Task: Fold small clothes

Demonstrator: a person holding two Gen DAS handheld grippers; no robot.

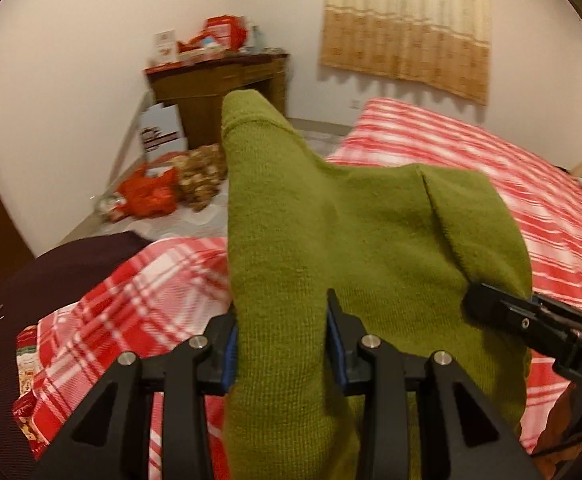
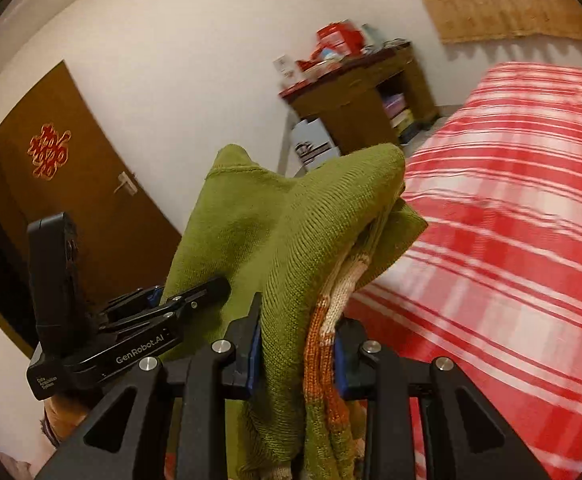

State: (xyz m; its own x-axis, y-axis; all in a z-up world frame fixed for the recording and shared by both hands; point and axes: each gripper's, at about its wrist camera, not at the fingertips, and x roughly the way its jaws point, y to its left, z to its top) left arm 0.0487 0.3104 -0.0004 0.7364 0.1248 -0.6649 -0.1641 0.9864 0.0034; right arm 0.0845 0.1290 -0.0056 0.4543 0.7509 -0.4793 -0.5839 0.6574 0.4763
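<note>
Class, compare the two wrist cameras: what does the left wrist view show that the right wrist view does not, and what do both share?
Only the left wrist view shows the red and floral bundles on the floor. Only the right wrist view shows the brown door and the garment's orange-and-cream stripes. Both show the green knit garment, clamped by the left gripper and right gripper, the plaid bed and the wooden desk.

The green knit garment [image 1: 331, 248] hangs between both grippers and fills the middle of each wrist view, with the right gripper [image 1: 487, 300] pinching its edge just beside the left gripper [image 1: 281, 344], so there's almost no gap between them. Below and to the right, the red plaid bedspread [image 1: 511, 184] stretches open and flat. Off to the left it's crowded: a wooden desk [image 1: 219, 80], a white box [image 1: 161, 128] and red bags [image 1: 147, 194] on the floor, plus the brown door [image 2: 71, 184].
</note>
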